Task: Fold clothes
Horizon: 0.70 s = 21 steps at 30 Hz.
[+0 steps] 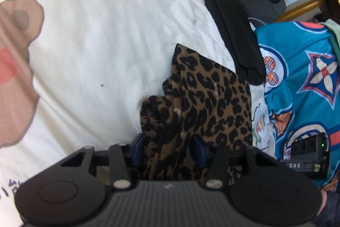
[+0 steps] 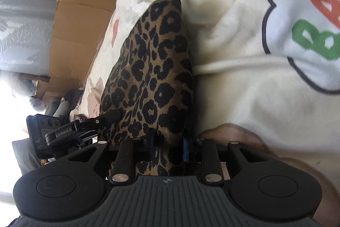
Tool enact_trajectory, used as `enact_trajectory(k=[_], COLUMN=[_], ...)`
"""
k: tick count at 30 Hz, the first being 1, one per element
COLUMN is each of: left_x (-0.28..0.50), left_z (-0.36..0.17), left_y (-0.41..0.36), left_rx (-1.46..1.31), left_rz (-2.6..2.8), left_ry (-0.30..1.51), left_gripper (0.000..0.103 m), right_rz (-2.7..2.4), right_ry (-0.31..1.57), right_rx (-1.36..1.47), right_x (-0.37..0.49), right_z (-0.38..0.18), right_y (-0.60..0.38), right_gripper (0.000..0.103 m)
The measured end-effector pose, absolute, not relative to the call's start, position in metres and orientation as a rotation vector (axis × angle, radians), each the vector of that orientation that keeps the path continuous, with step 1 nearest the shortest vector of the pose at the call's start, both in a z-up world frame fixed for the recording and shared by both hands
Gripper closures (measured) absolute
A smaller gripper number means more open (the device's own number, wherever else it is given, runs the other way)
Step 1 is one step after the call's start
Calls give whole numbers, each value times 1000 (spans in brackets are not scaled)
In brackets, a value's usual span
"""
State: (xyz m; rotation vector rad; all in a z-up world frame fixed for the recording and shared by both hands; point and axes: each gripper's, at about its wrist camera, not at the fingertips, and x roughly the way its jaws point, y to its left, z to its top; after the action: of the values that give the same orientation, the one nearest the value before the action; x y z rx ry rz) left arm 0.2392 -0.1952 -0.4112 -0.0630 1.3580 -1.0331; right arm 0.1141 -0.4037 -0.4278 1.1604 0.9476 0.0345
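Both claws, left claw (image 1: pixel 167 146) and right claw (image 2: pixel 169 142), pinch the brown leopard-print fabric garment (image 1: pixel 204 97), lifted mid-frame, fold unfinished.

Between my left gripper's (image 1: pixel 167 148) blue pads sits the leopard-print garment (image 1: pixel 204 99), a thin woven cloth with a matt, slightly grainy face. My gripper bodies are matt black plastic with ribbed grey housings and small shiny metal pins. Beyond the left claw lies the white bedsheet (image 1: pixel 95 46), soft matt cotton-like cloth, creased. To its right I see a teal printed fabric (image 1: pixel 301 82) with a faint sheen, possibly polyester, though the edge is distorted. Left of my right gripper (image 2: pixel 167 146) is rough brown cardboard (image 2: pixel 80 24) and glossy crinkled plastic wrap (image 2: pixel 23 31).
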Motion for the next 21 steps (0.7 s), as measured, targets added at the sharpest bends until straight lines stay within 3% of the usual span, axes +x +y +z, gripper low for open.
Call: enact_trajectory(k=[3, 8, 14, 18, 20, 21], left_x=[236, 234, 230, 231, 234, 235], left_z=[-408, -399, -383, -381, -384, -386], left_y=[-198, -199, -200, -205, -208, -208], left_rx=[-40, -33, -1, 44, 73, 91], left_rz=[-1025, -1013, -1013, -1006, -1005, -1011], left_ry=[1355, 1354, 1344, 1365, 1372, 1373], left_gripper=[62, 73, 78, 71, 65, 59], right_rz=[13, 16, -28, -34, -45, -47], right_ry=[948, 937, 977, 984, 964, 953], right_rx=[1186, 1186, 1070, 1060, 1105, 1128], right_x=[114, 115, 125, 125, 120, 118], right_z=[-431, -426, -411, -408, -411, -414], right_y=[-401, -398, -386, -388, -392, -394], right_gripper=[80, 96, 96, 91, 84, 74])
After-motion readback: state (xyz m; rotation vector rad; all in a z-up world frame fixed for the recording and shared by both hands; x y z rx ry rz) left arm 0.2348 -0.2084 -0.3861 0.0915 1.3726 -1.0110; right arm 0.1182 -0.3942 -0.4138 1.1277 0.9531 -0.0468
